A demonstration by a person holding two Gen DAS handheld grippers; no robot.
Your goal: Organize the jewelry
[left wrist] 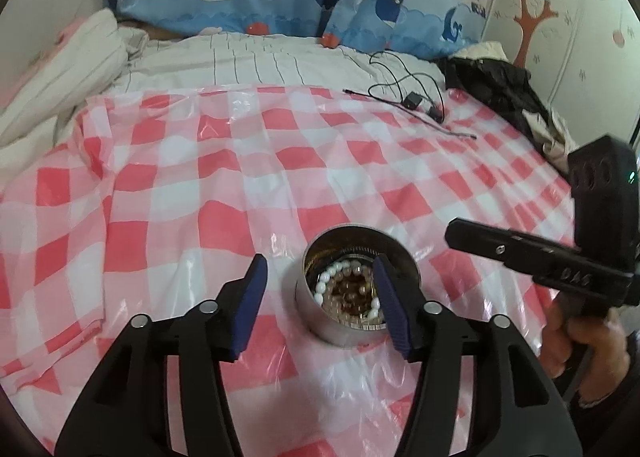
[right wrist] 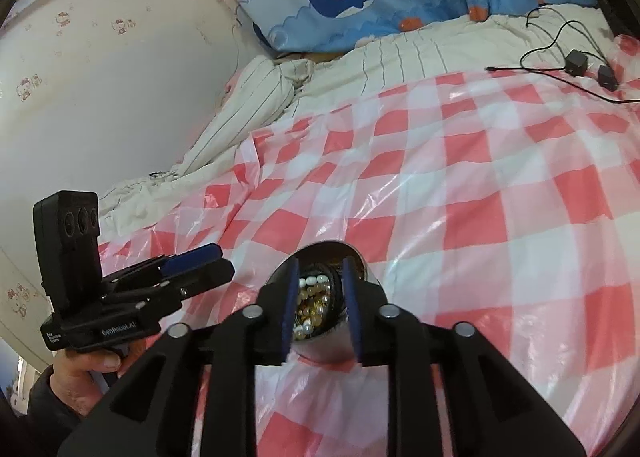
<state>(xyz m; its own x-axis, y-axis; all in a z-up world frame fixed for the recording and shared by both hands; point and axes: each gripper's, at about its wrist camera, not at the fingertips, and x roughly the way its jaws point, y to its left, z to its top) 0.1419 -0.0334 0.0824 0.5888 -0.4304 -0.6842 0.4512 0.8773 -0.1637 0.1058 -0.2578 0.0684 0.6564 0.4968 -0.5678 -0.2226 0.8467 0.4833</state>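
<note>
Metal tin (left wrist: 352,331) sits on checked plastic sheet (left wrist: 200,177), bead strands (left wrist: 348,289) coiled inside. Left gripper (left wrist: 320,297) jaws apart, empty; right gripper (right wrist: 320,301) part open, empty, over tin. Beads look slippery, floppy, light imo — pinch one strand, not pile. Tin stiff, smooth; grab by rim.

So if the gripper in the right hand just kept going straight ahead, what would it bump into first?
Most likely the metal tin holding the beaded jewelry. The right gripper points down at its open mouth, jaws apart either side, so the beads or rim come first; depth is hard to judge.
</note>
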